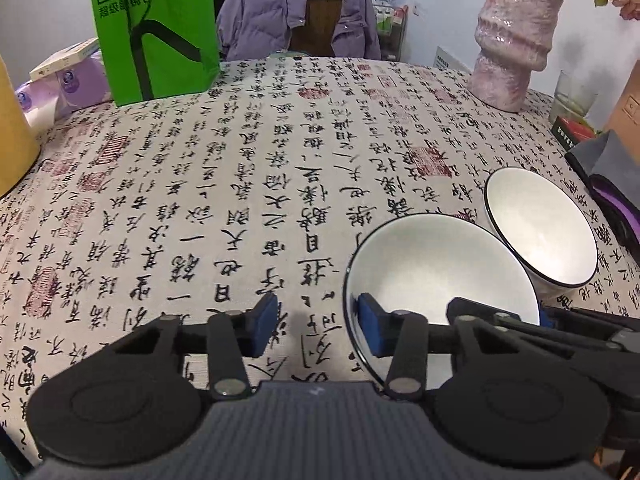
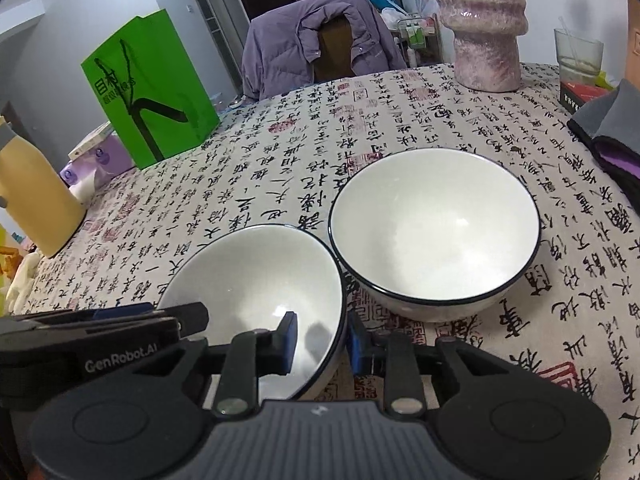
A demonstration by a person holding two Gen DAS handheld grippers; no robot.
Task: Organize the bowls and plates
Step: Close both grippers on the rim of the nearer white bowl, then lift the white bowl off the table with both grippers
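Note:
Two white bowls with dark rims stand side by side on the calligraphy tablecloth (image 1: 240,184). My left gripper (image 1: 318,326) straddles the left rim of the near bowl (image 1: 436,272), one pad inside and the other well clear outside, so it is open. My right gripper (image 2: 322,342) straddles the same bowl's (image 2: 256,276) right rim. Its outer pad is close against the wall, and a gap shows beside the inner pad. The far bowl (image 2: 436,232) sits free just beyond, almost touching the near one.
A green paper bag (image 1: 156,28) stands at the back left and a pink vase (image 1: 512,36) at the back right. A yellow container (image 2: 36,200) is on the left, grey and purple cloth (image 2: 612,136) on the right. A chair with a purple jacket (image 2: 316,40) sits behind the table.

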